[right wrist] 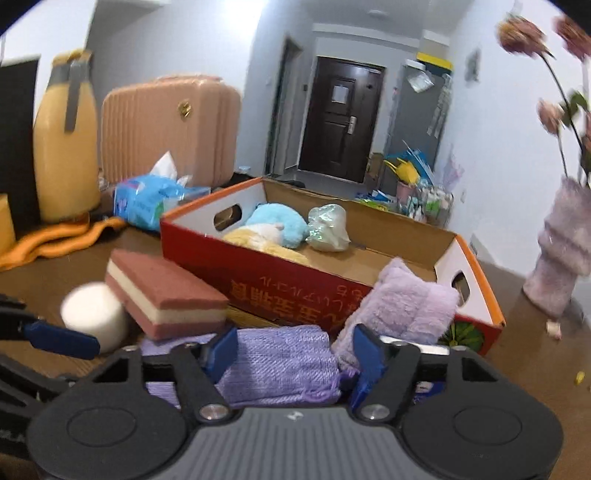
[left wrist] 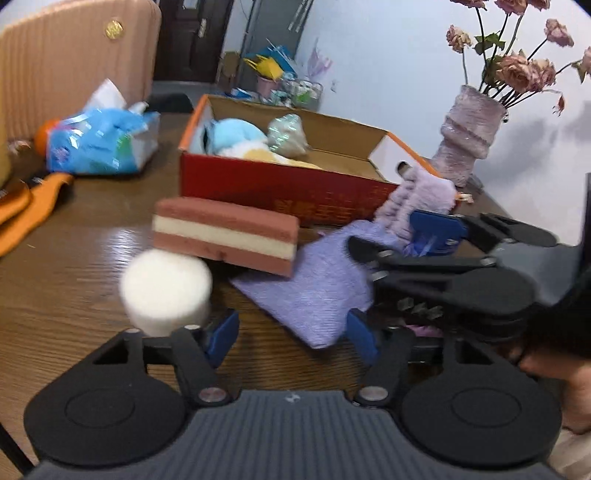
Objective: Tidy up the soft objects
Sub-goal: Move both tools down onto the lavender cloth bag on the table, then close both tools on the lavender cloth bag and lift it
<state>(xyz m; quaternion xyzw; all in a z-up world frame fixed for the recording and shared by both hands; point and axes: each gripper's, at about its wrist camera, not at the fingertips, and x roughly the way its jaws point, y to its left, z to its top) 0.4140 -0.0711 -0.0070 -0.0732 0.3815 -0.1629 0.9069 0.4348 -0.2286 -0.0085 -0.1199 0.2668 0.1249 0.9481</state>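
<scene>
R claw (right wrist: 293, 354) is clamped on the purple knit cloth (right wrist: 280, 365) w/ the fluffy lilac piece (right wrist: 406, 306) beside it, just in front of the red box (right wrist: 295, 280). L claw (left wrist: 293, 332) hangs released, holding nothing. Best lift high enough to clear the box wall, then let go over the bare cardboard, away from the plush toy (right wrist: 277, 225).

The pink dried roses (right wrist: 532, 33) smear into blur and run off the top edge, while the layered brown-and-cream sponge block (left wrist: 225, 236) hides part of the knitted lilac cloth (left wrist: 317, 291).
</scene>
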